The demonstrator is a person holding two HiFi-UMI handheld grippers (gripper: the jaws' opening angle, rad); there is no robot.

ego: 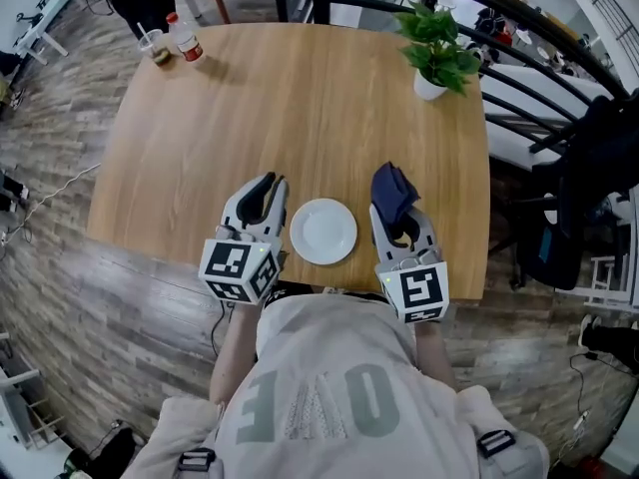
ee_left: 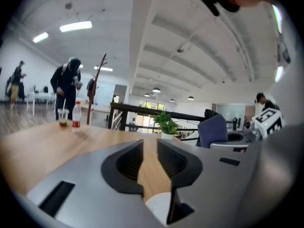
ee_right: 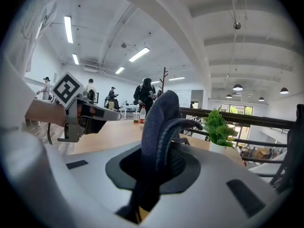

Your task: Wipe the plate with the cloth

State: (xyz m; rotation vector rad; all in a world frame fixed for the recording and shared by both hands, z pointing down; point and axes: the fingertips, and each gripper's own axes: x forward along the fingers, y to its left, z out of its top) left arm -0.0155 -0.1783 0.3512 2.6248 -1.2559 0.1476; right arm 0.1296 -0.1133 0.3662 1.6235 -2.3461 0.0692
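Note:
A white round plate (ego: 323, 231) lies near the front edge of the wooden table (ego: 300, 108), between my two grippers. My left gripper (ego: 268, 185) sits just left of the plate, its jaws a narrow gap apart with only table wood showing between them; the plate's rim (ee_left: 159, 205) shows low in the left gripper view. My right gripper (ego: 395, 208) is just right of the plate and is shut on a dark blue cloth (ego: 392, 193) that stands up out of its jaws. The cloth (ee_right: 159, 122) fills the right gripper view's middle.
A potted green plant (ego: 436, 53) stands at the table's far right corner. A red-labelled bottle (ego: 185, 38) and a plastic cup (ego: 156, 46) stand at the far left corner, with a person behind them. A black railing (ego: 519, 78) runs past the right edge.

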